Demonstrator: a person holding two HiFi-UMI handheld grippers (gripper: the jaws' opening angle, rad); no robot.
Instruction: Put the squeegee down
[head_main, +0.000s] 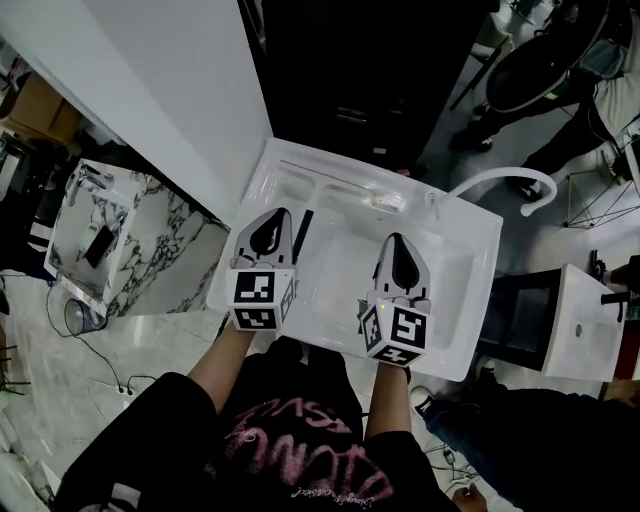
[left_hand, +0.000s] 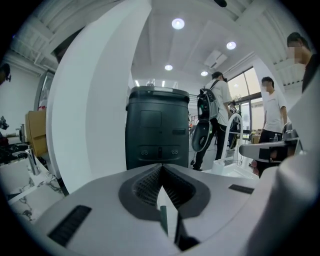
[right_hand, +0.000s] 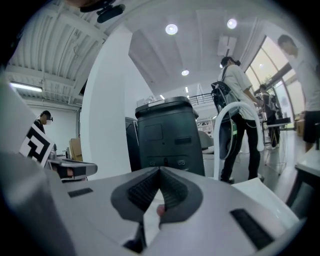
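A dark, narrow squeegee (head_main: 300, 235) lies on the white sink (head_main: 470, 250), along the left side of the basin. My left gripper (head_main: 271, 220) hovers just left of it, apart from it, jaws shut with nothing between them. My right gripper (head_main: 398, 242) hangs over the middle of the basin, also shut and empty. In the left gripper view the closed jaws (left_hand: 161, 171) point at a dark bin (left_hand: 158, 127). In the right gripper view the closed jaws (right_hand: 159, 173) face the same bin (right_hand: 169, 135). Neither gripper view shows the squeegee.
A curved white faucet (head_main: 510, 182) rises at the sink's right rear. A small pale object (head_main: 388, 201) sits at the back of the basin. A white pillar (head_main: 170, 90) stands left, with a marble counter (head_main: 110, 235) beyond. People stand to the right (left_hand: 272, 112).
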